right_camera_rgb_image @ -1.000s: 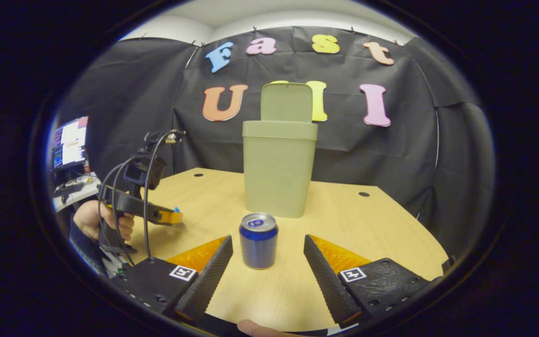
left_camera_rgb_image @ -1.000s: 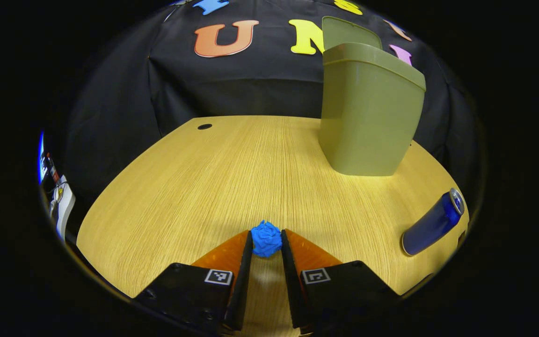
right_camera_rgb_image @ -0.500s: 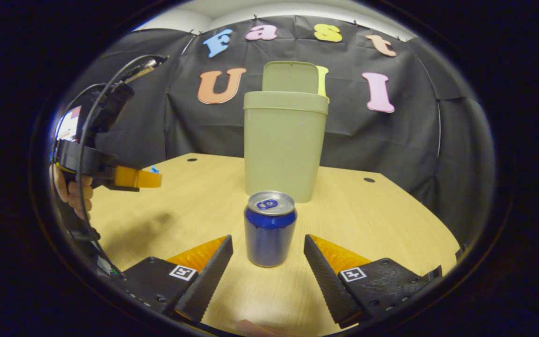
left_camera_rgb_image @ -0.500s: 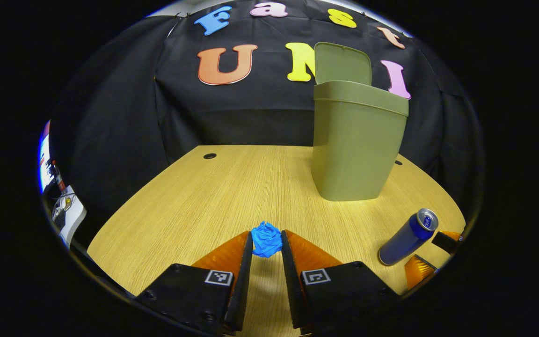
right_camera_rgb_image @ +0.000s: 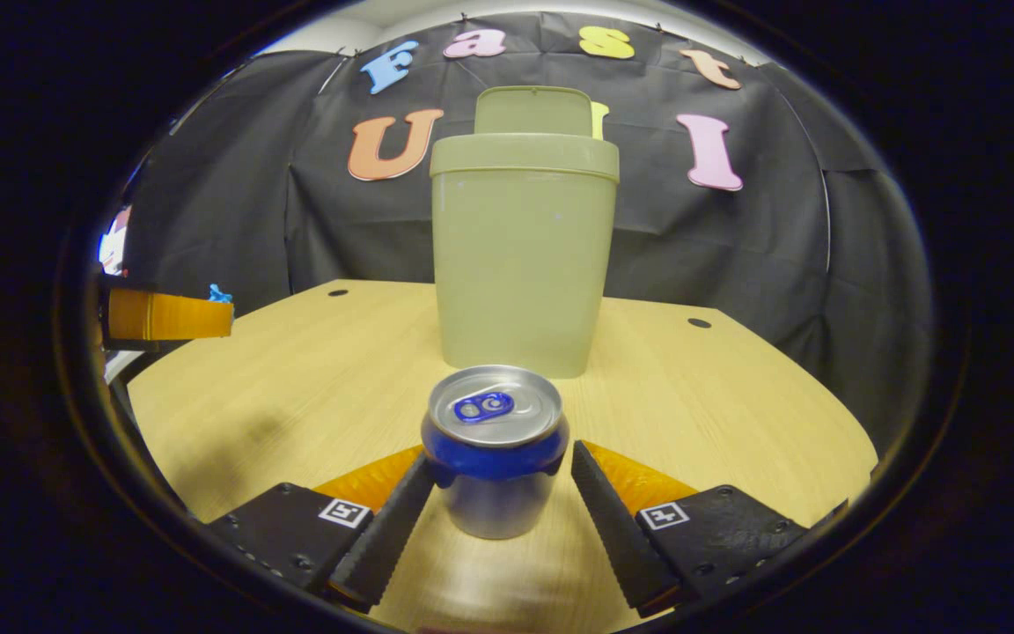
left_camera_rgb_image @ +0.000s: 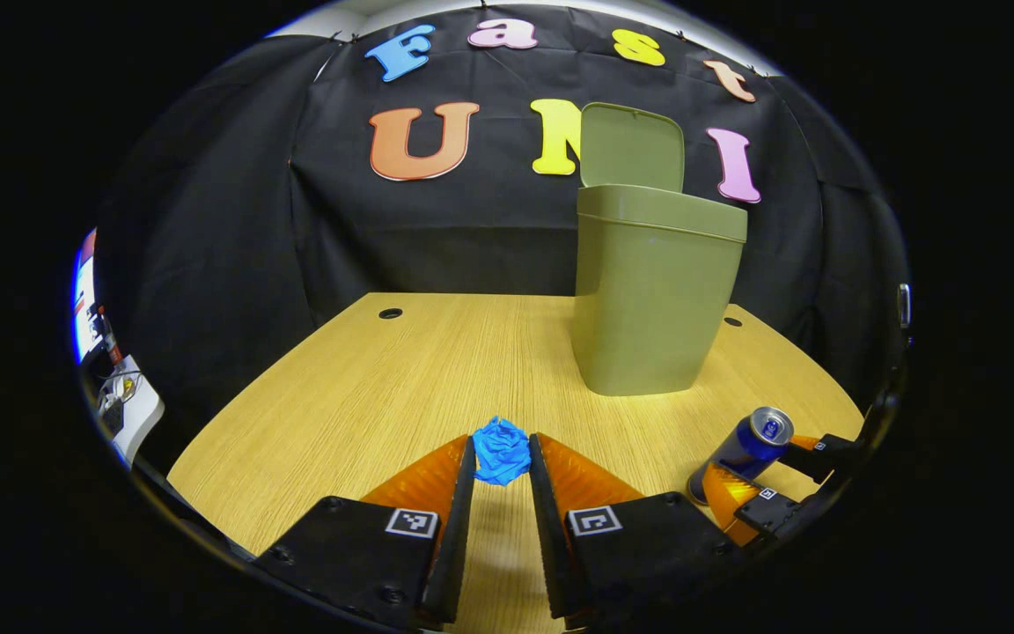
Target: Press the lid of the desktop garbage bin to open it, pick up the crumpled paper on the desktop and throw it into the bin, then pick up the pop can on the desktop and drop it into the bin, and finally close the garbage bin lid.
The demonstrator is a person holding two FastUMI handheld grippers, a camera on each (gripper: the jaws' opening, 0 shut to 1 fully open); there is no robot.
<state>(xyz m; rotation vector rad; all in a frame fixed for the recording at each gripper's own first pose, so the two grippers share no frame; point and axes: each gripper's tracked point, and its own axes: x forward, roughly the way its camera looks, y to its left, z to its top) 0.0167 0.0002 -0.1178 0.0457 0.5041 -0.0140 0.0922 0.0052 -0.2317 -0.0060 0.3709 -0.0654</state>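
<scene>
Left gripper point(left_camera_rgb_image: 502, 458) is narrowed onto the crumpled blue paper ball point(left_camera_rgb_image: 501, 450), both fingers pressing its sides, held above the light wood-grain table point(left_camera_rgb_image: 437, 370). The olive-green plastic desktop bin point(left_camera_rgb_image: 655, 295) stands upright toward the far side of the table, its hinged lid point(left_camera_rgb_image: 632, 146) raised open behind the rim. Right gripper point(right_camera_rgb_image: 498, 493) is spread wide around the blue-and-silver aluminium pop can point(right_camera_rgb_image: 494, 449), which stands upright on the table between the fingers; the left-hand finger looks to be touching the can wall and the other stands apart, though the fisheye edge makes contact hard to confirm. In the left gripper view the can sits near the table's right edge, well apart from the bin.
</scene>
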